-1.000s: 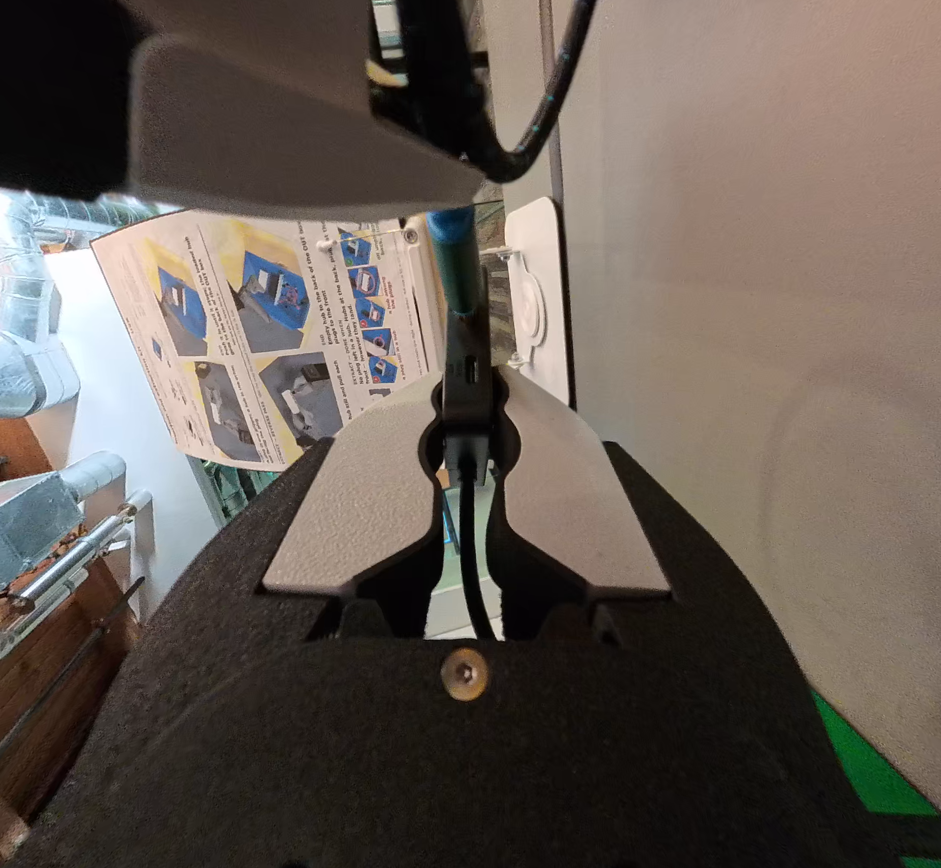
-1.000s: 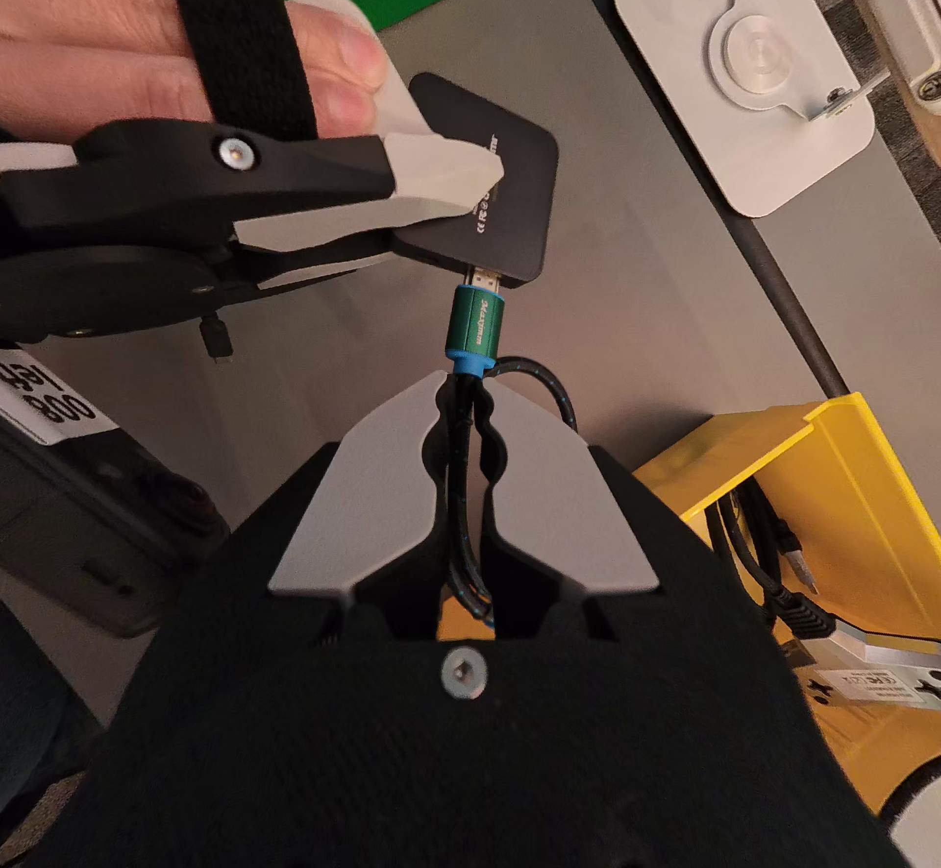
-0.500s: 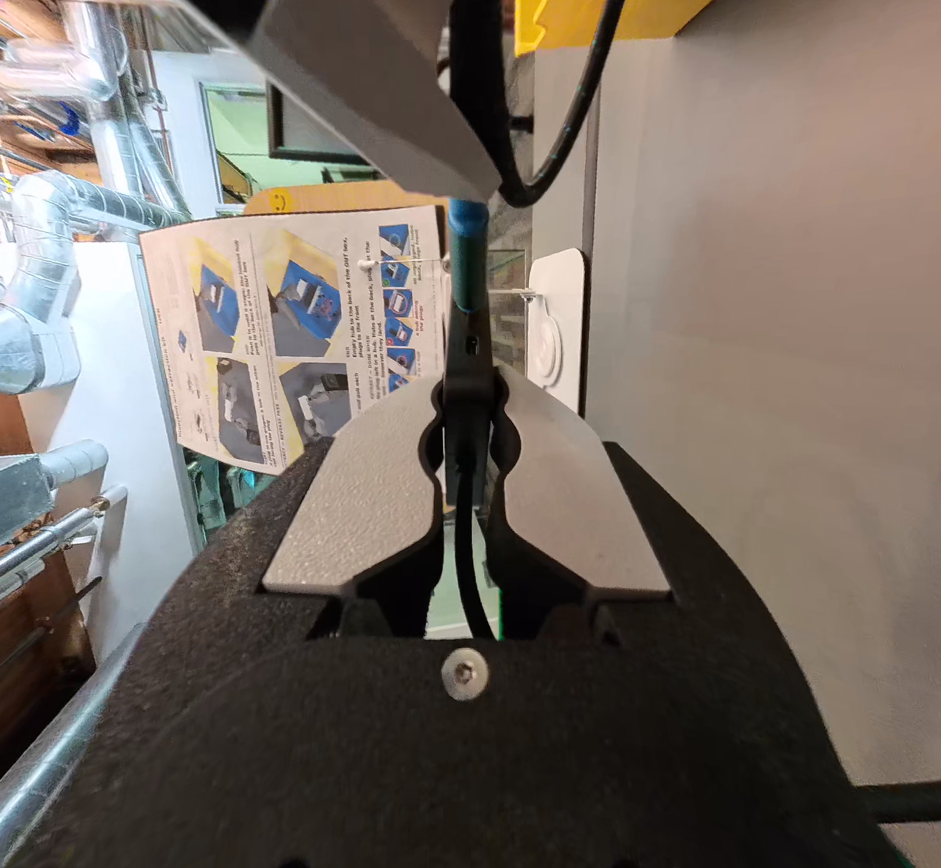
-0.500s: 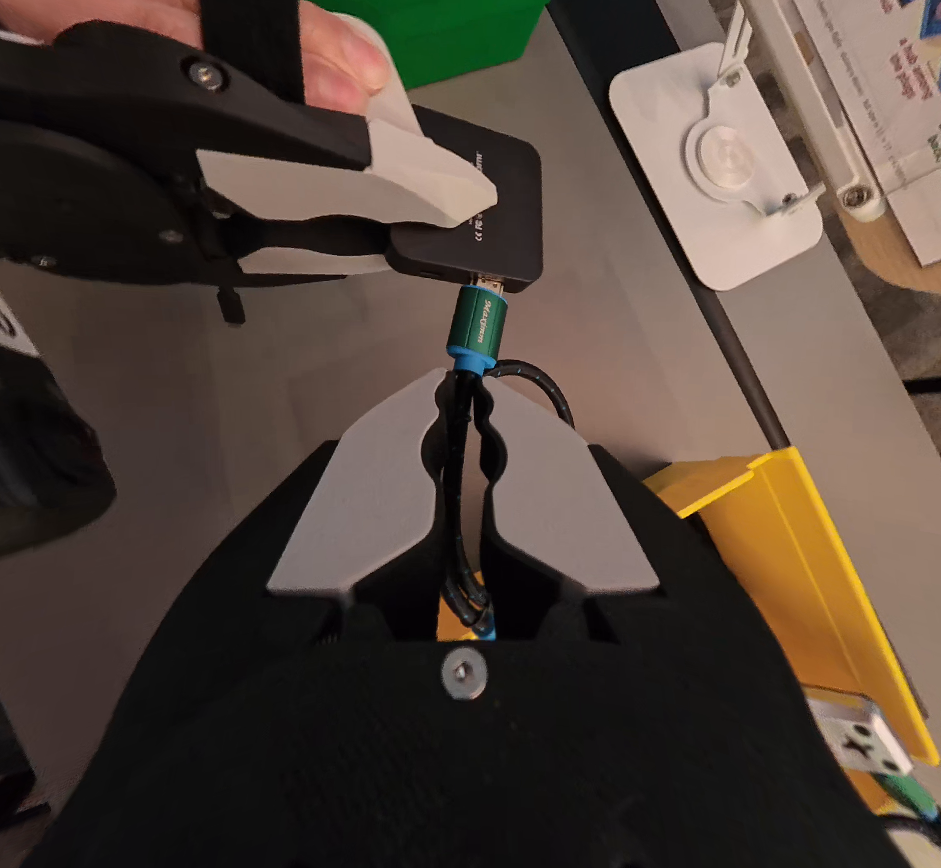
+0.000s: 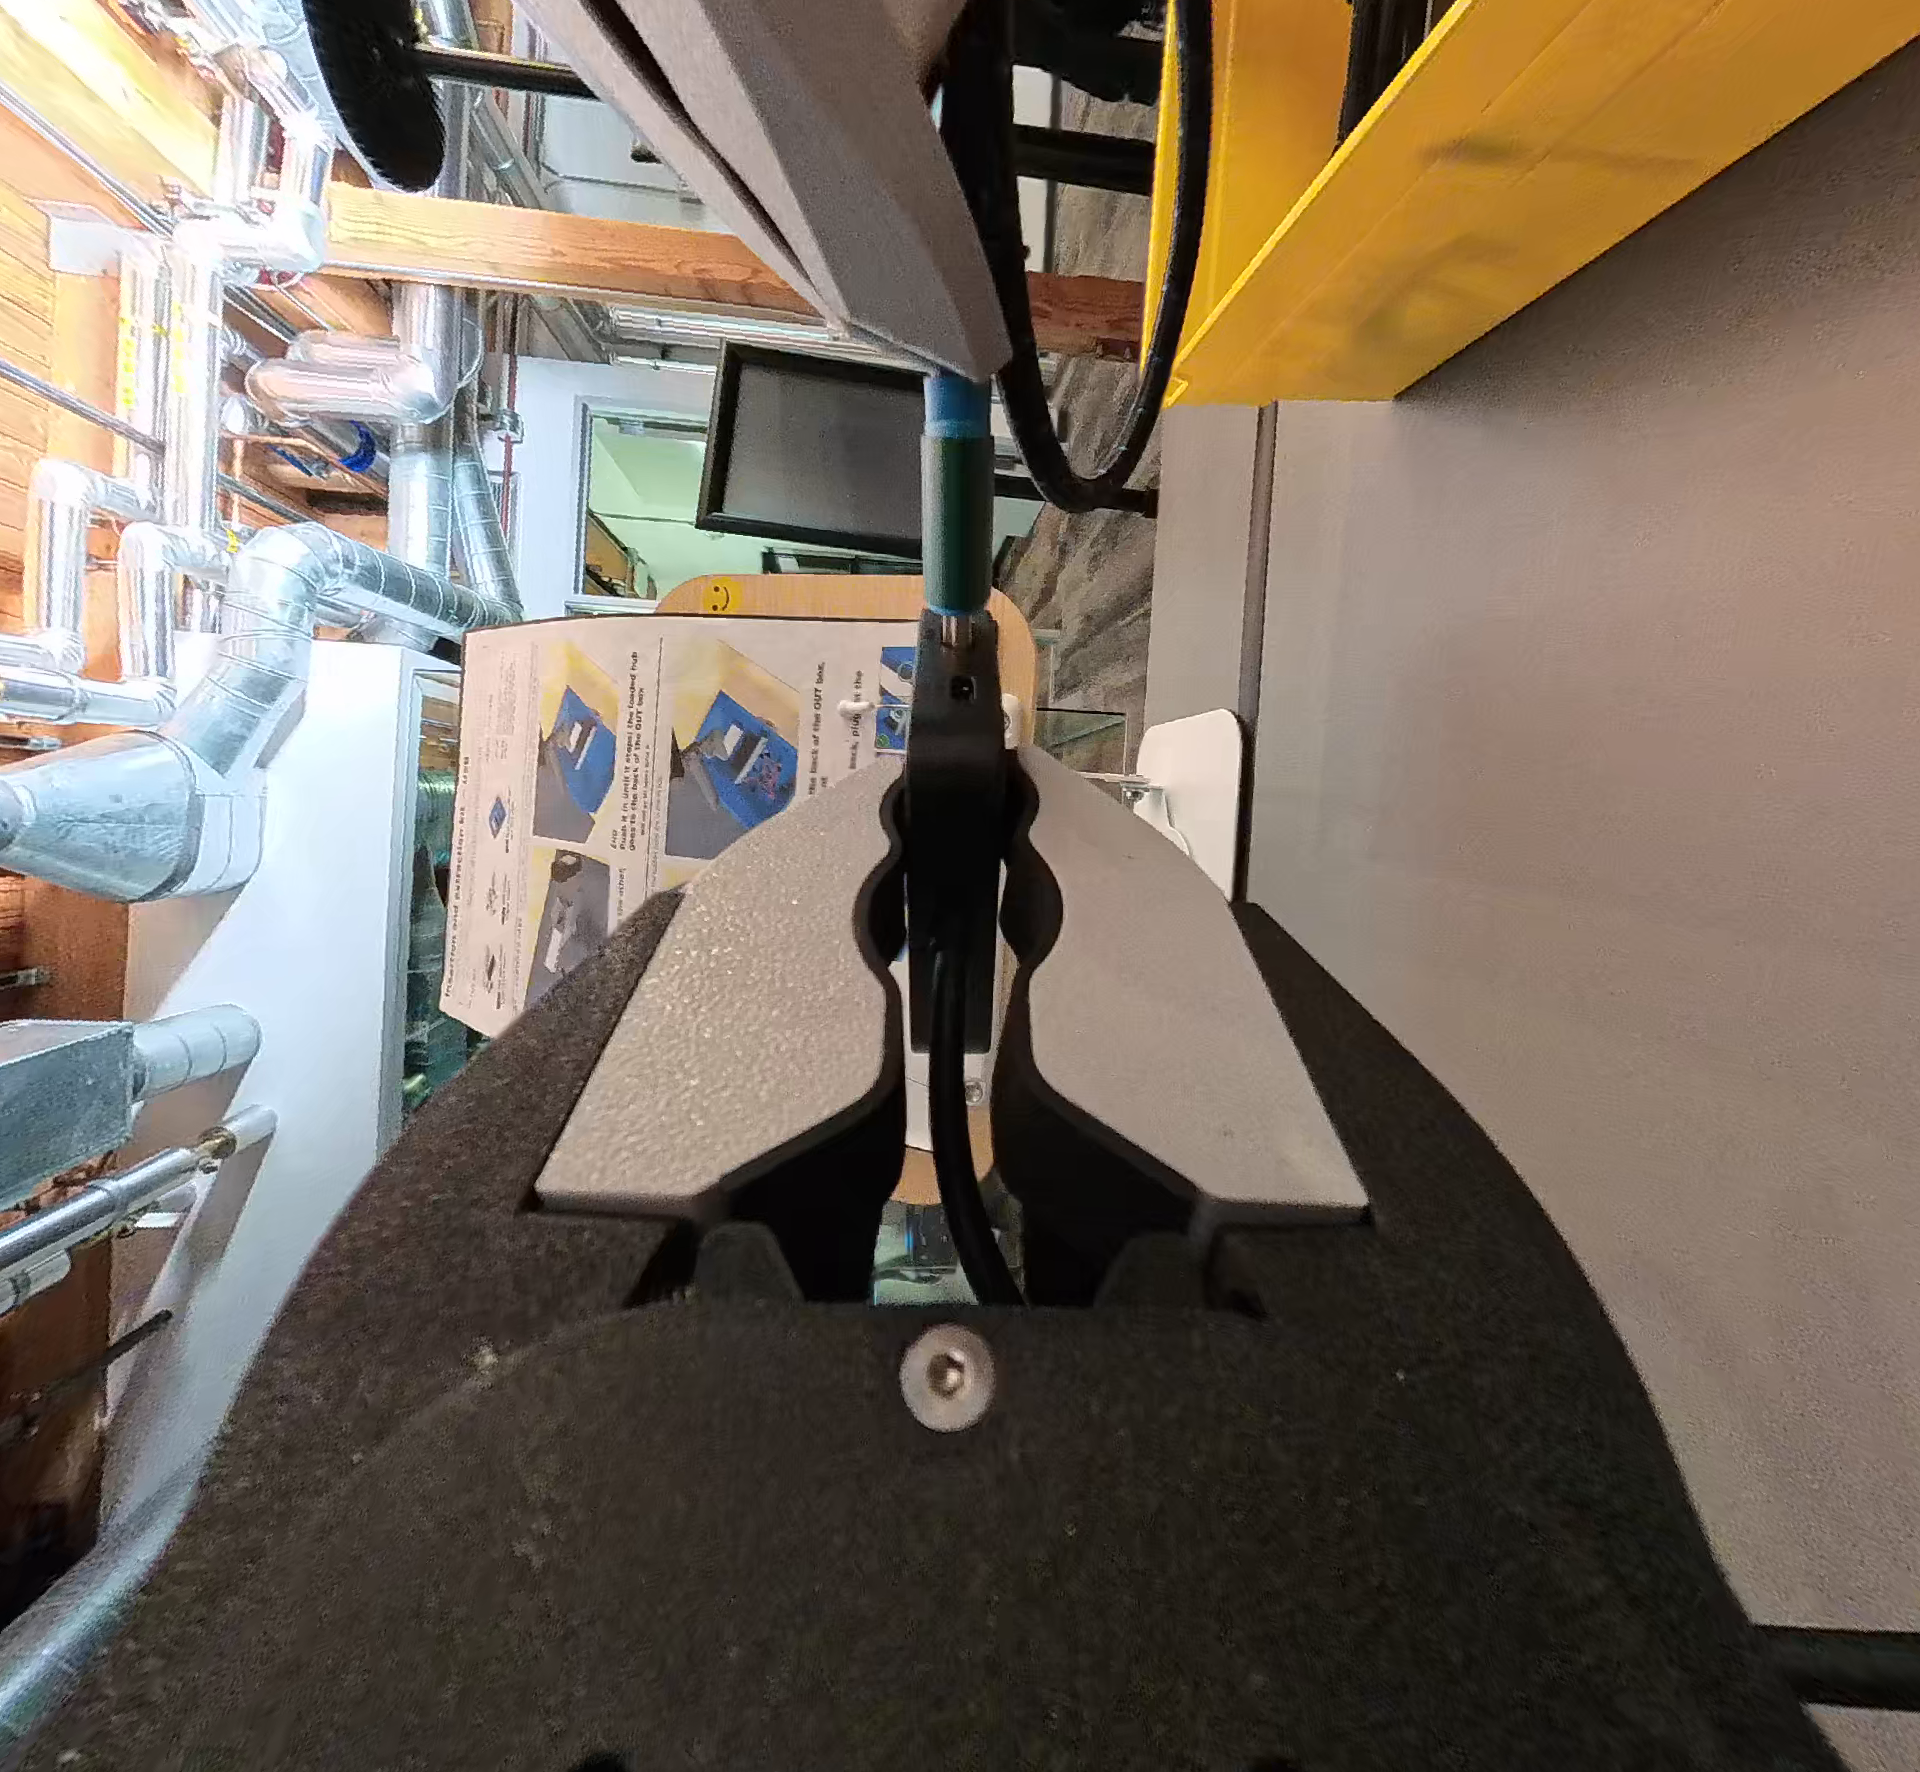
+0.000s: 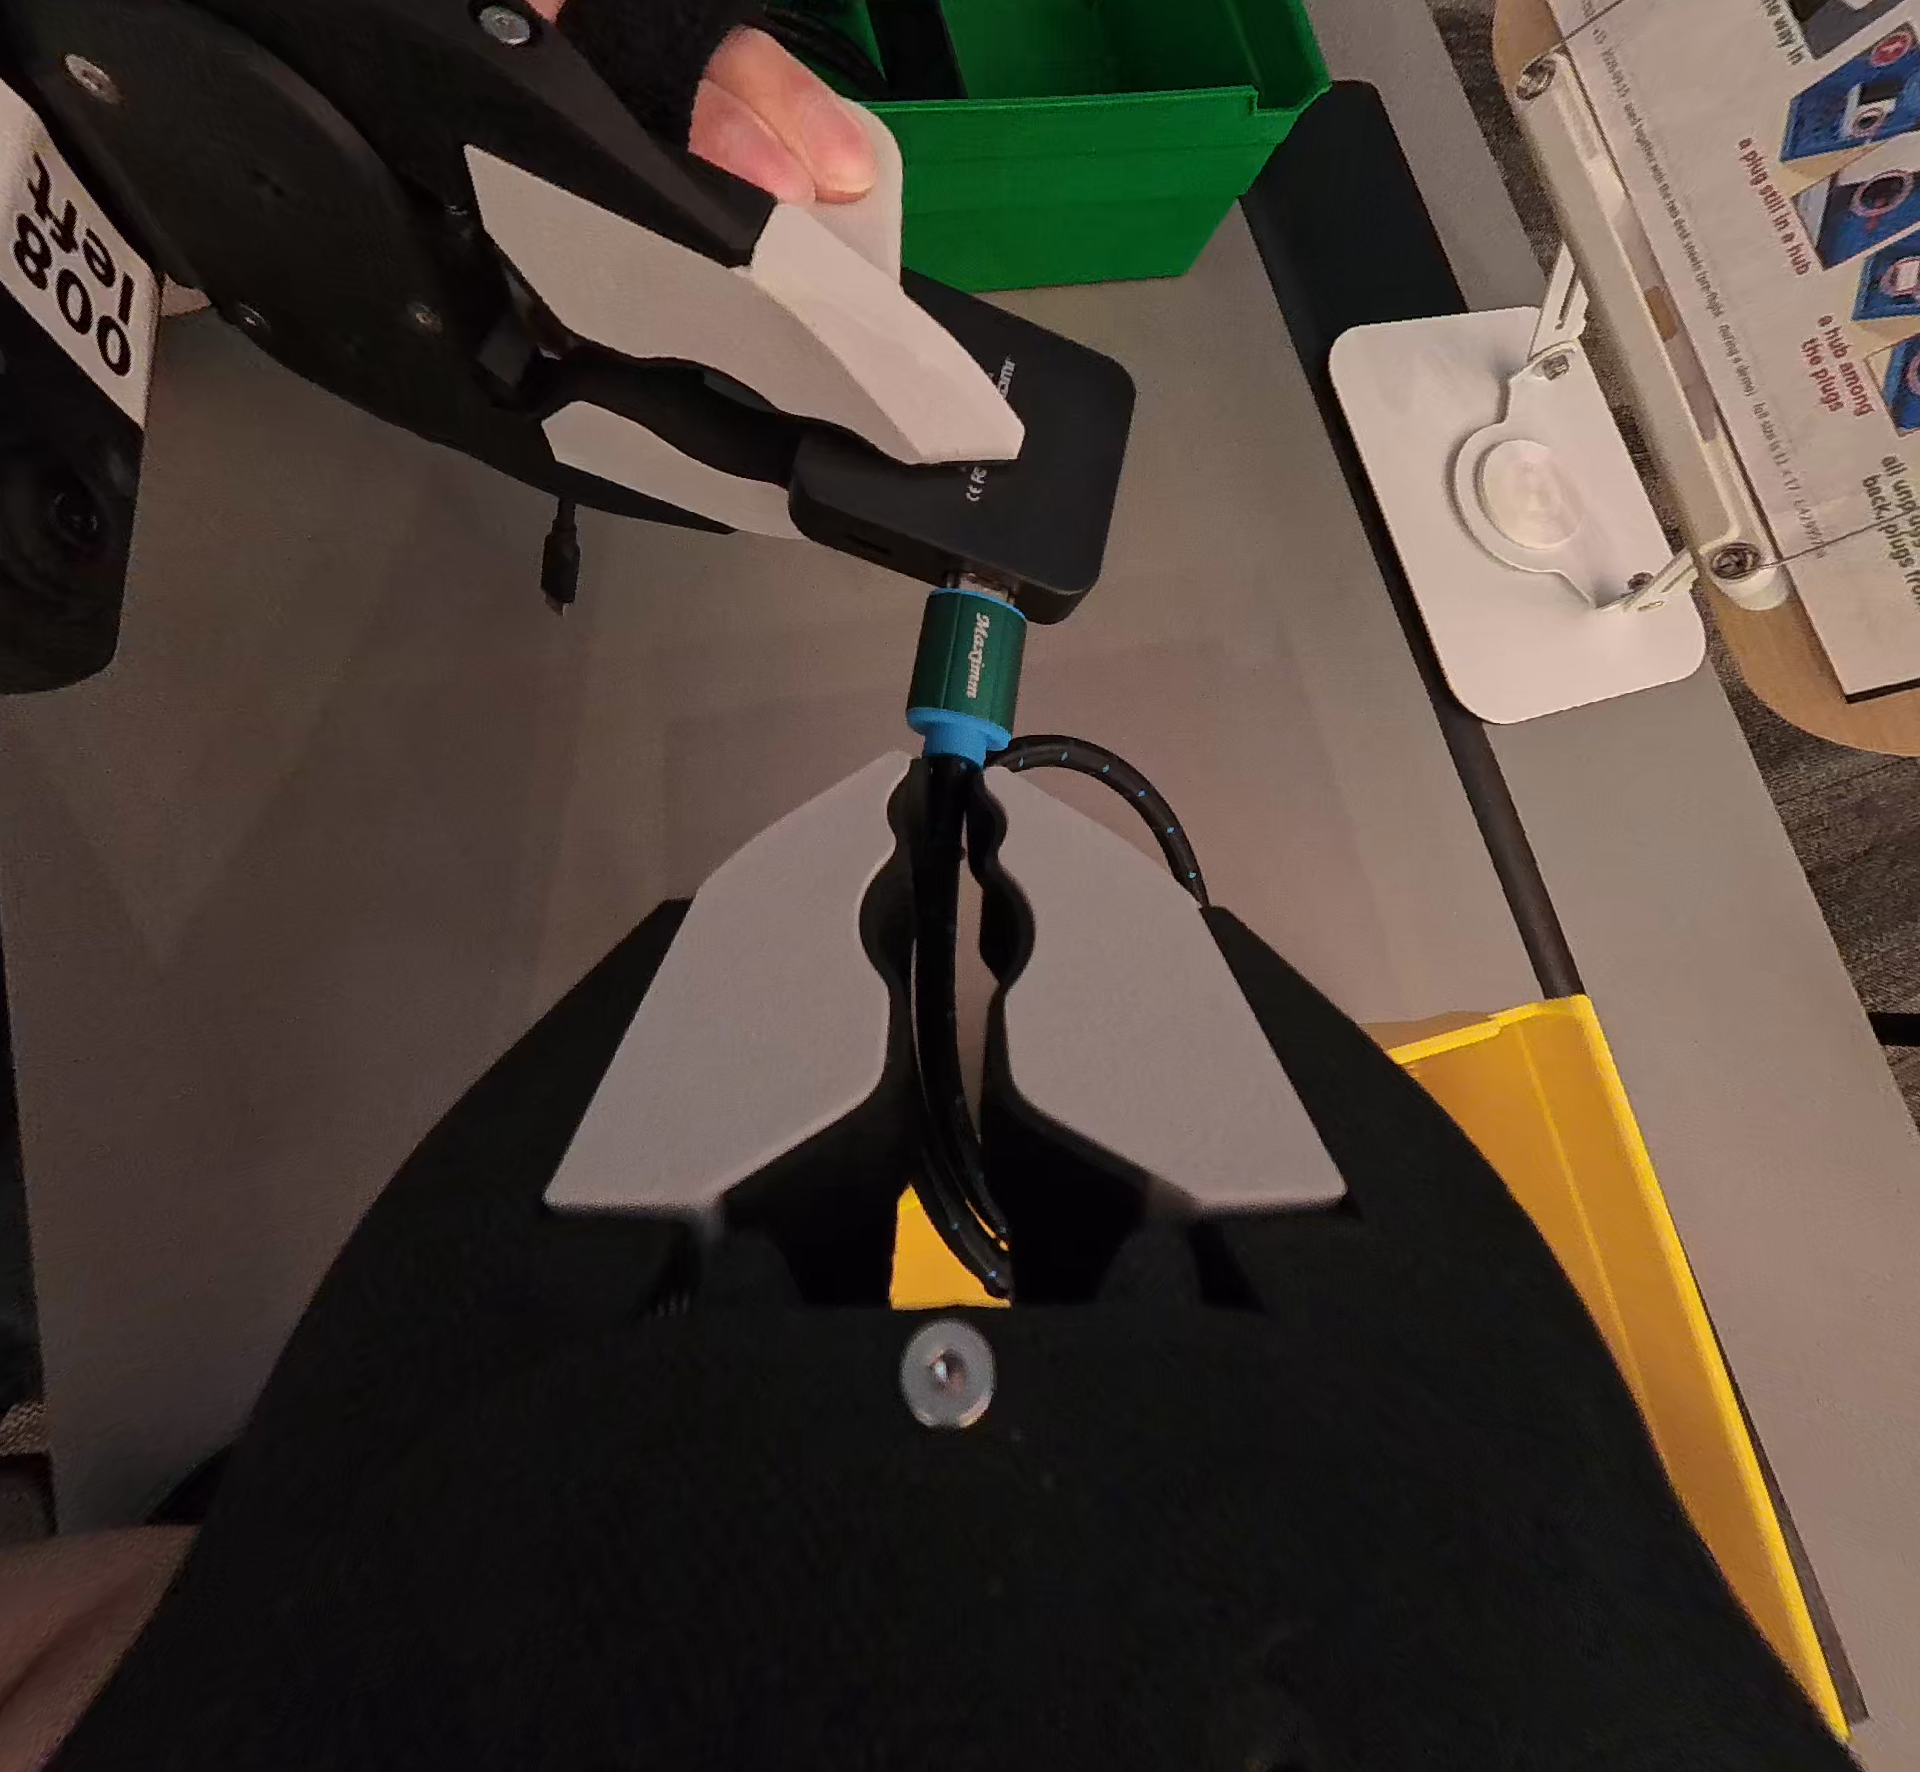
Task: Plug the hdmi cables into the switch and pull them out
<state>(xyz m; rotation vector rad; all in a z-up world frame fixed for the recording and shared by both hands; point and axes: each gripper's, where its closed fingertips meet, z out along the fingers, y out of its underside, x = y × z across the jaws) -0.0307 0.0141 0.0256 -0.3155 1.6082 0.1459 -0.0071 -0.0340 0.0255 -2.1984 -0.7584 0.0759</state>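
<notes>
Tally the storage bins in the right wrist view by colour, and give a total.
Green bin: 1
Yellow bin: 1
Total: 2

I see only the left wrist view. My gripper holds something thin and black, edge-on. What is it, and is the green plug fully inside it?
Observer: In the right wrist view it is the flat black switch, held by the left gripper. A bit of metal shows between the green plug and the switch.
Operator: What holds the plug?
Observer: The right gripper is shut on the doubled-over braided cable just behind the plug's blue collar, not on the plug.
Operator: What lies beyond the switch?
Observer: A green bin on the grey table.
</notes>
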